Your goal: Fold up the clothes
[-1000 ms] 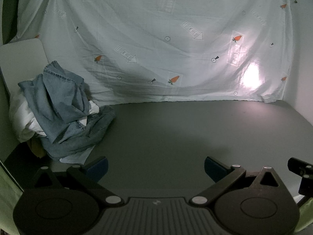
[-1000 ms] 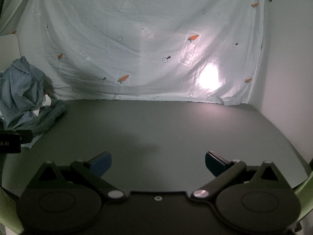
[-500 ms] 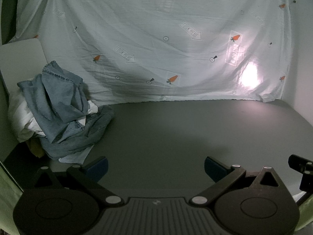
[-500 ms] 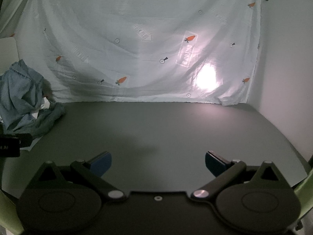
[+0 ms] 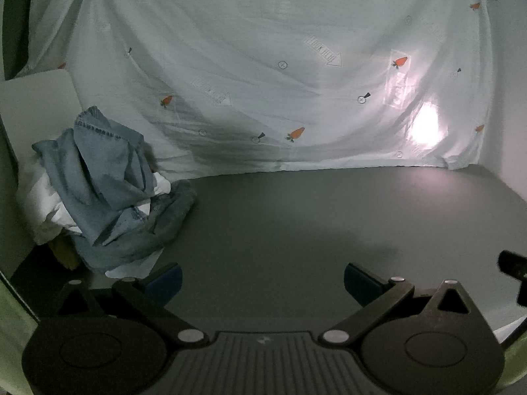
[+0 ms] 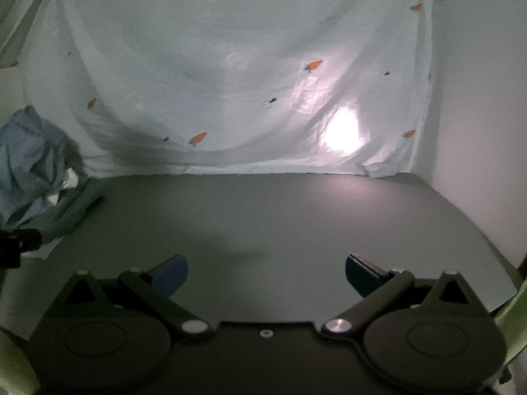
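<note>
Grey and bare, the counter [image 5: 296,217] fills the middle of both views; a heap of clothes [image 5: 108,197] sits at its far left end, right up against a pale sheet [image 5: 263,65] dotted with little carrots that hangs behind; blue jeans [image 5: 98,171] lie on top, something white [image 5: 46,204] pokes out below, and a bit of yellow is tucked under the heap, too hidden to tell what it is; the left side of the heap runs off into shadow. The left hand-held gripper [image 5: 262,279] hangs above the counter near the heap, its two blue fingers [image 5: 164,279] spread wide with nothing between them. The right hand-held gripper [image 6: 266,273] is also spread wide and holds nothing, with bare counter under it; in its view the picture is blurry, so the clothes at the left edge [image 6: 36,171] look smeared and are partly cut off. A bright spot of light [image 6: 342,131] glows through the sheet on the right; a small dark part sticks in at the edge of each view, too cut off to make out.
</note>
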A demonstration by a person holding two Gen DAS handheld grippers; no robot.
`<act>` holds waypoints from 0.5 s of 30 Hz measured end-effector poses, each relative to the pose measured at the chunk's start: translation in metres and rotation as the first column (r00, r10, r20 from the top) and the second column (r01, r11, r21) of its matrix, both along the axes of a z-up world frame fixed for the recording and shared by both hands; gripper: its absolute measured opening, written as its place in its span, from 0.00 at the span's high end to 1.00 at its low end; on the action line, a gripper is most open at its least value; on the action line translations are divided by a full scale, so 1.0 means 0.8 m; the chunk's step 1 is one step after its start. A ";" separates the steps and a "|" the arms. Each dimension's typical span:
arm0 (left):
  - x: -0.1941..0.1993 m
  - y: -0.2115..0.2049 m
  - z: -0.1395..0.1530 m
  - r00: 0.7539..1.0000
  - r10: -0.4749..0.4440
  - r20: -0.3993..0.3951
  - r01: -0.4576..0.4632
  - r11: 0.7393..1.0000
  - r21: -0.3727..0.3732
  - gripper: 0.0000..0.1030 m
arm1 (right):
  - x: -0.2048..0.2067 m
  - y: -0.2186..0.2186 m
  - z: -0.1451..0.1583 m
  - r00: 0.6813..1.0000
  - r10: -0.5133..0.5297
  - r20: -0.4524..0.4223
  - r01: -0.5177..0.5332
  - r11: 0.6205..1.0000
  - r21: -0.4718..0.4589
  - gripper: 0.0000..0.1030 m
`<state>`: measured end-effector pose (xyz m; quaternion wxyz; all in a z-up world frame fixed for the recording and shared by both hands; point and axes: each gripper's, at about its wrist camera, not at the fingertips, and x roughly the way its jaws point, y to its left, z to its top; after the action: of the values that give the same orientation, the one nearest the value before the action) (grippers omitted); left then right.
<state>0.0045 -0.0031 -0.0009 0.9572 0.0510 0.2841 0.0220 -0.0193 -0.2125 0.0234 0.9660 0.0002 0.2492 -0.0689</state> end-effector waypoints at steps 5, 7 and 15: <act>0.033 -0.010 -0.004 1.000 -0.019 -0.012 0.018 0.995 -0.099 0.00 | 0.000 -0.029 0.003 0.997 -0.061 0.039 0.061 0.998 0.015 0.00; 0.053 -0.023 -0.008 0.999 -0.032 -0.012 0.030 0.989 -0.144 0.00 | 0.004 -0.047 0.000 0.996 -0.085 0.036 0.084 0.996 0.033 0.00; 0.120 -0.074 -0.002 0.997 -0.048 -0.056 0.035 0.977 -0.211 0.00 | 0.090 -0.124 -0.019 0.993 -0.115 -0.027 0.118 0.976 0.185 0.00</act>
<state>0.1003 -0.0622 -0.0027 0.9484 -0.0438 0.3126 -0.0298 0.0525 -0.3117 0.0086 0.9540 0.1046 0.2618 -0.1016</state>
